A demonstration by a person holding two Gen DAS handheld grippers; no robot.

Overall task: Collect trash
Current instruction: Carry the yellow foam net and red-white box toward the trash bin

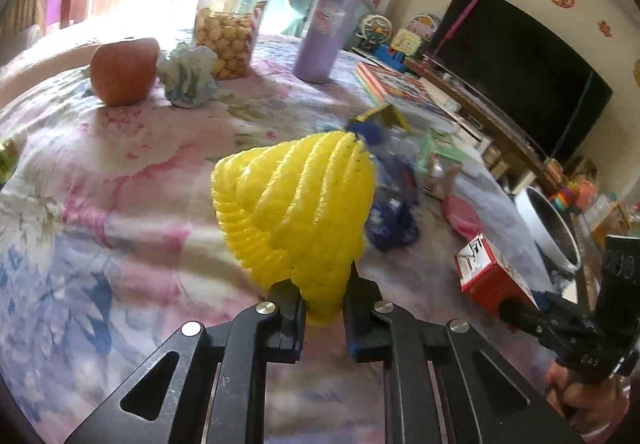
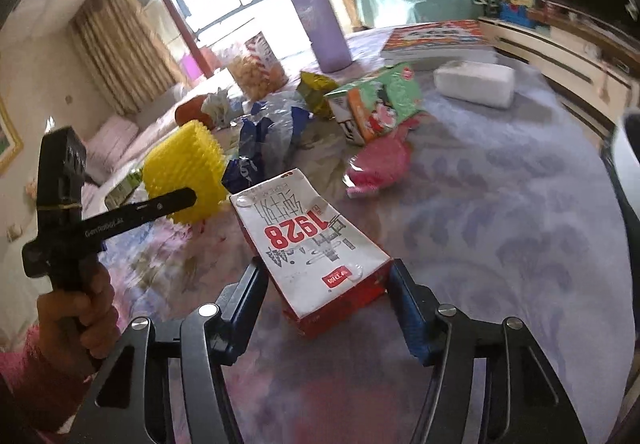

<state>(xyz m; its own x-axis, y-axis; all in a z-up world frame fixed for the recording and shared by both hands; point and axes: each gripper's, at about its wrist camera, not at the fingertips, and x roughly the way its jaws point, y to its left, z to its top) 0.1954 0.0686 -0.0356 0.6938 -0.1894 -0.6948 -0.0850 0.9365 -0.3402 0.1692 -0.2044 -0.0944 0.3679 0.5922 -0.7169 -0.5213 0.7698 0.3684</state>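
Yellow foam net (image 1: 292, 211) in left gripper (image 1: 324, 308), crumpled wrappers (image 1: 394, 199) beyond

The yellow foam fruit net (image 1: 294, 211) looks soft and ribbed, a matt spongy mesh. The red-and-white carton (image 2: 320, 244) is smooth printed cardboard with a slight sheen. The floral tablecloth (image 1: 100, 183) is matt woven cloth. The left gripper (image 1: 324, 308) and right gripper (image 2: 326, 296) are matt black with shiny metal rivets. The snack jar (image 1: 230, 23) near the table's far edge is clear glossy plastic; the purple tumbler (image 1: 324, 27) beside it is smooth. The blue-and-clear wrapper (image 2: 268, 139) is crinkled glossy film.
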